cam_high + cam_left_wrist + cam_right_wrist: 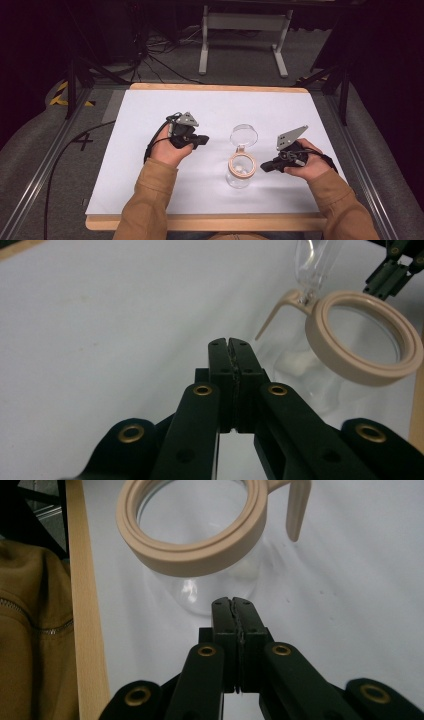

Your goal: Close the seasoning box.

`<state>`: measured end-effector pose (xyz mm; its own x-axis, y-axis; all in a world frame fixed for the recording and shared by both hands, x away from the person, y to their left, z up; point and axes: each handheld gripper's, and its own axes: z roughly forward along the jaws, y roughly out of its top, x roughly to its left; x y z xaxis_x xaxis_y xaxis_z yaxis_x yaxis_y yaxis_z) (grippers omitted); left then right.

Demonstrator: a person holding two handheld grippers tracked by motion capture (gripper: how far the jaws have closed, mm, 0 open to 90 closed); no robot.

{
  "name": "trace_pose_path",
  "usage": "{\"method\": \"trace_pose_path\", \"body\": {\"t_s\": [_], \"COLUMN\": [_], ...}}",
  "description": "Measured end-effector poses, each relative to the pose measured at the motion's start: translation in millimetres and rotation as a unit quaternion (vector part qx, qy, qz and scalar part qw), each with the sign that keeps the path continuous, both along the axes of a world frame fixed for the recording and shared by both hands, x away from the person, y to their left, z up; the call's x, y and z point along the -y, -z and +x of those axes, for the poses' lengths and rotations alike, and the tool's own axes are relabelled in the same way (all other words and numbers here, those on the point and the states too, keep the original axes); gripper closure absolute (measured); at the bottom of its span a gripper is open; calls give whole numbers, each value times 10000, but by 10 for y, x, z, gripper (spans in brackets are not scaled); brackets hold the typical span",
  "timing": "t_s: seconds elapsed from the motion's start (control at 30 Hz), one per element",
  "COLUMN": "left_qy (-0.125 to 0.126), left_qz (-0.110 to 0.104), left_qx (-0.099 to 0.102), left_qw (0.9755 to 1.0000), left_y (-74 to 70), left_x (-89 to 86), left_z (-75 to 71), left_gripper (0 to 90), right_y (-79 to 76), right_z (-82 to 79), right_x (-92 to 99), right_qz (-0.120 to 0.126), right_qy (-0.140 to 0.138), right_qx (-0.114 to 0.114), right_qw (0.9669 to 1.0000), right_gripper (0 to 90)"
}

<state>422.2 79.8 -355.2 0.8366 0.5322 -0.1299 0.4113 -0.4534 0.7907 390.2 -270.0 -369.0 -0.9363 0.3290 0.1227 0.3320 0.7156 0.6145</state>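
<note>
White table, wooden rim along its near and far edges. A clear glass jar stands upright toward the near edge, roughly midway between the left and right edges. A beige sealing ring sits around its mouth; its clear hinged lid is swung open to the far side.

Left gripper is held in the person's left hand, left of the jar and apart from it, tips pointing toward the jar. In the left gripper view its jaws are pressed together with nothing between them; the jar's beige ring and a thin beige tab show ahead to the right.

Right gripper is in the right hand, just right of the jar, tips close to the glass wall; contact cannot be told. In the right gripper view the jaws are likewise closed on nothing, with the jar directly ahead. Tan sleeves enter from the near edge.
</note>
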Motion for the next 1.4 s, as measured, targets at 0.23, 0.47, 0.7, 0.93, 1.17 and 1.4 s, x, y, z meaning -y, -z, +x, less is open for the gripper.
{"method": "trace_pose_path", "body": {"t_s": [0.23, 0.47, 0.7, 0.93, 1.17, 1.4], "left_qy": [115, 321, 220, 218, 263, 329], "left_qz": [-364, -671, -775, -821, -799, -789], "left_qx": [201, 287, 455, 526, 487, 367], "left_qw": [9991, 9968, 9957, 9950, 9953, 9957], "left_y": [-4, -22, 13, 27, 29, 5], "left_x": [136, 300, 442, 515, 523, 518], "left_z": [44, 123, 155, 134, 134, 93], "left_gripper": [897, 896, 885, 887, 888, 868], "right_y": [-119, -153, -118, -89, -85, -133], "right_z": [-81, -132, -141, -151, -154, -195], "right_x": [57, 12, -42, -110, -132, -160], "right_qz": [449, 1118, 1354, 1433, 1589, 1703], "right_qy": [153, 289, 446, 722, 832, 821], "right_qx": [245, 441, 614, 777, 807, 864], "right_qw": [9986, 9923, 9879, 9840, 9805, 9782], "right_gripper": [900, 900, 900, 900, 900, 900]}}
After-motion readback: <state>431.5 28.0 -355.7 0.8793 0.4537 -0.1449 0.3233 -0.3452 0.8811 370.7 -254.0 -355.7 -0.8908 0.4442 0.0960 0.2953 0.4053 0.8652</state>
